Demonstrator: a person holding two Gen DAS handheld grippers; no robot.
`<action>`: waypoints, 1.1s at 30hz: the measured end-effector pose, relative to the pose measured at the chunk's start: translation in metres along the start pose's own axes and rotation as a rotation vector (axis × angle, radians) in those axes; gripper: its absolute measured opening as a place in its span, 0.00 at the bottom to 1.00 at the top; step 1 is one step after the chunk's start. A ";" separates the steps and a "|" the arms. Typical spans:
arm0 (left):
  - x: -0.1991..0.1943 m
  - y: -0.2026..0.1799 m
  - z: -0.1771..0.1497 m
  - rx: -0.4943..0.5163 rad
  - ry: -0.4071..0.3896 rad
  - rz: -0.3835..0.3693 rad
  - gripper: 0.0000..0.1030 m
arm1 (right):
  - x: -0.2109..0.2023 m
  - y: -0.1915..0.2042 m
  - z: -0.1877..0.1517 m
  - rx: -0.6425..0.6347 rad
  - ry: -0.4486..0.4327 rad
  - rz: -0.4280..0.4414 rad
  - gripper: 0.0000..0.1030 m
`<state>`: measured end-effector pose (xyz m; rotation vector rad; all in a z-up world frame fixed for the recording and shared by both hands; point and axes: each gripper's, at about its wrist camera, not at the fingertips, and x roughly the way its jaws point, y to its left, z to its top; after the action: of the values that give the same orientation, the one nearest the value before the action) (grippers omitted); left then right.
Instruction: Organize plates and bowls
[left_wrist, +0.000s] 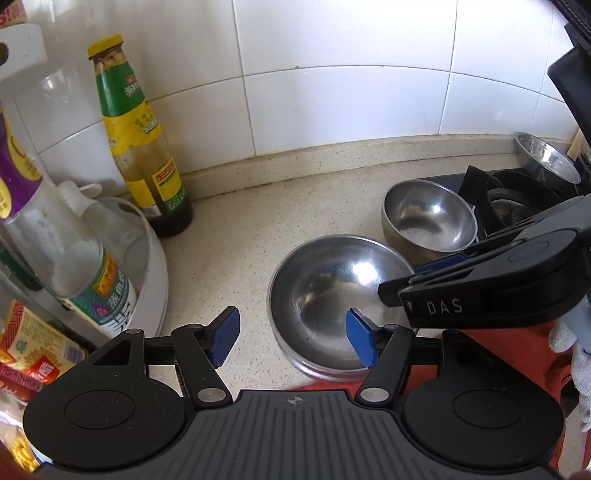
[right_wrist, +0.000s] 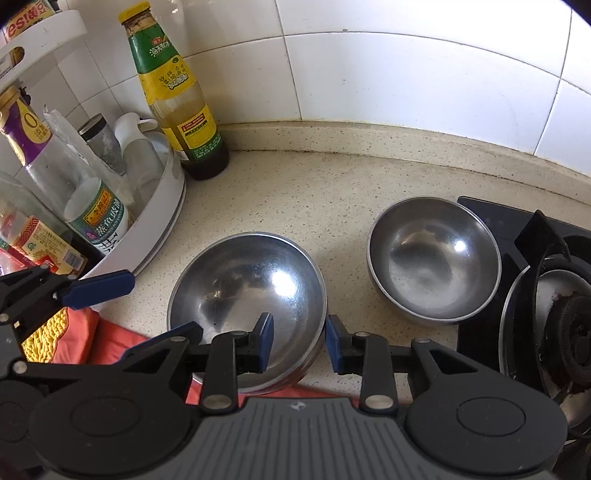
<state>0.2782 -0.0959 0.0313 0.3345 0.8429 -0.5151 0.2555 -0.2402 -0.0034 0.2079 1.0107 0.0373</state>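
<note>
A shallow steel bowl (left_wrist: 325, 291) (right_wrist: 251, 280) tops a nested stack on the speckled counter. My left gripper (left_wrist: 291, 338) (right_wrist: 166, 304) is open. Its jaws straddle the stack's left rim, one pad inside the bowl and one outside, neither pressing. My right gripper (right_wrist: 299, 343) (left_wrist: 399, 278) stands narrowly open over the right rim, its left pad inside the bowl and its right pad just outside. A deeper steel bowl (left_wrist: 428, 218) (right_wrist: 432, 258) sits alone to the right, by the stove. A third steel bowl (left_wrist: 550, 158) rests at the far right.
A green-and-yellow sauce bottle (left_wrist: 140, 140) (right_wrist: 177, 92) stands by the tiled wall. A white round rack (left_wrist: 157, 280) (right_wrist: 166, 210) of bottles fills the left. A black gas stove (right_wrist: 480, 218) lies right. An orange cloth (right_wrist: 107, 339) lies under the stack's near side.
</note>
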 end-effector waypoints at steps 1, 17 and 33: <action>0.001 0.000 0.001 0.005 0.000 -0.005 0.68 | 0.000 -0.001 0.001 0.009 0.002 0.007 0.29; 0.006 -0.009 0.027 0.096 -0.052 -0.059 0.74 | -0.025 -0.030 0.011 0.112 -0.051 -0.019 0.31; 0.032 -0.039 0.047 0.167 -0.042 -0.153 0.76 | -0.043 -0.078 0.009 0.242 -0.082 -0.110 0.32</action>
<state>0.3036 -0.1602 0.0324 0.4121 0.7900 -0.7351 0.2353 -0.3236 0.0220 0.3713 0.9420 -0.1927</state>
